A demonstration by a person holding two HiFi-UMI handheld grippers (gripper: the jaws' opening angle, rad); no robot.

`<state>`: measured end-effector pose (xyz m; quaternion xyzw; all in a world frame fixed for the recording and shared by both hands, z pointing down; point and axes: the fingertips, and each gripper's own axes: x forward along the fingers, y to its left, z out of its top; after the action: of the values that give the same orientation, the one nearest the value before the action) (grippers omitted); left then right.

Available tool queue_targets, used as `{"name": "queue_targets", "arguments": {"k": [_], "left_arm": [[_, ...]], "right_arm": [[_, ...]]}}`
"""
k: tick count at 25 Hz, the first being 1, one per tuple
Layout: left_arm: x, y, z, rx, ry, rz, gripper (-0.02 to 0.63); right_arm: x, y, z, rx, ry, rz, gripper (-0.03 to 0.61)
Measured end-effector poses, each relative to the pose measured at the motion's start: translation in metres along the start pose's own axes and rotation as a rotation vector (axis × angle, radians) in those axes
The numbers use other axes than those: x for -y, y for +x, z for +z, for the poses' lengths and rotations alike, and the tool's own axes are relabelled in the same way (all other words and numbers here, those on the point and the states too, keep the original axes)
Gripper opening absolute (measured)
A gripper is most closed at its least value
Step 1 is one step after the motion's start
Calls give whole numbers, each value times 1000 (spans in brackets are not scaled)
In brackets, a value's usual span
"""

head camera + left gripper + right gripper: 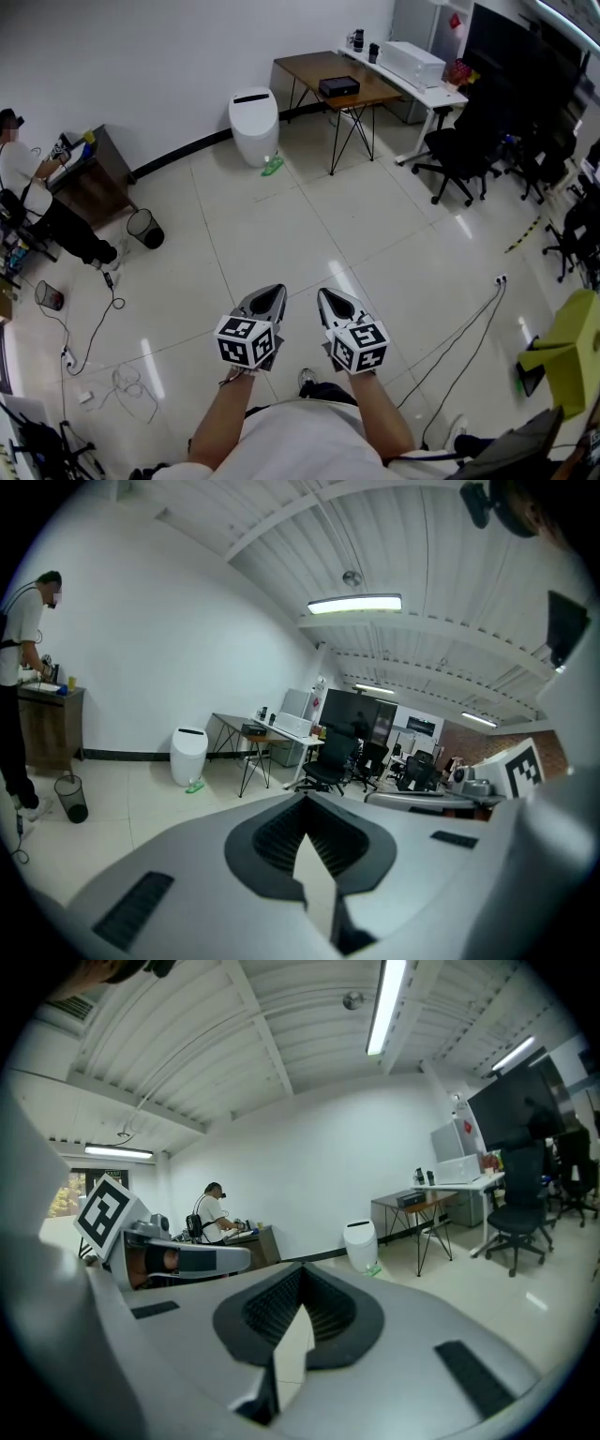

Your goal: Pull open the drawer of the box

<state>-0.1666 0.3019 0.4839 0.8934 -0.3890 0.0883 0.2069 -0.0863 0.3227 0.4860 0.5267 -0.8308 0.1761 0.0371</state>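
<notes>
Low in the middle of the head view, we hold the left gripper and the right gripper side by side above a pale tiled floor, both pointing toward the top of the frame. Each gripper's own view shows its two jaws closed tip to tip, with nothing between them. At the upper centre, well apart from both grippers, a small black box sits on a brown table; we cannot make out its drawer at this distance. A white rounded bin stands just left of the table. Black office chairs fill the upper right. A person is at a dark cabinet by the left edge.
</notes>
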Motion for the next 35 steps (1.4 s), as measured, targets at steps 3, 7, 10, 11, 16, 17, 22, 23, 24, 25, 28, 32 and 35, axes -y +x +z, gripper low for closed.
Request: {"name": "queue_targets", "arguments": {"k": [3, 7, 10, 11, 16, 17, 22, 23, 24, 25, 28, 32, 35], "left_arm": [[6, 18, 5, -2, 13, -2, 2], [9, 39, 12, -9, 15, -6, 2], [11, 51, 15, -9, 17, -5, 2], [11, 54, 16, -9, 17, -7, 2], [7, 67, 24, -16, 13, -20, 2], [5, 70, 26, -17, 12, -21, 2], [1, 93, 31, -23, 9, -55, 2], [1, 99, 32, -22, 6, -63, 2], [1, 104, 33, -20, 5, -69, 2], [0, 109, 35, -17, 5, -75, 2], [0, 128, 46, -7, 7, -87, 2], [-4, 149, 63, 6, 15, -101, 2], [-16, 167, 71, 2, 13, -110, 2]], "right_arm": [[21, 3, 7, 1, 1, -7, -14], [43, 9, 16, 3, -5, -16, -14], [59, 12, 20, 8, -3, -23, -14], [63, 14, 20, 9, 3, -26, -14], [81, 20, 29, 9, 2, -75, -14], [86, 22, 31, 10, 3, -84, -14], [105, 30, 36, 16, 11, -114, -14], [110, 31, 36, 16, 11, -119, -14], [114, 33, 37, 16, 9, -124, -14], [119, 35, 38, 17, 7, -129, -14], [136, 43, 44, 10, 2, -137, -14], [153, 59, 54, 6, -16, -148, -14], [165, 76, 65, 9, -22, -159, -14]]}}
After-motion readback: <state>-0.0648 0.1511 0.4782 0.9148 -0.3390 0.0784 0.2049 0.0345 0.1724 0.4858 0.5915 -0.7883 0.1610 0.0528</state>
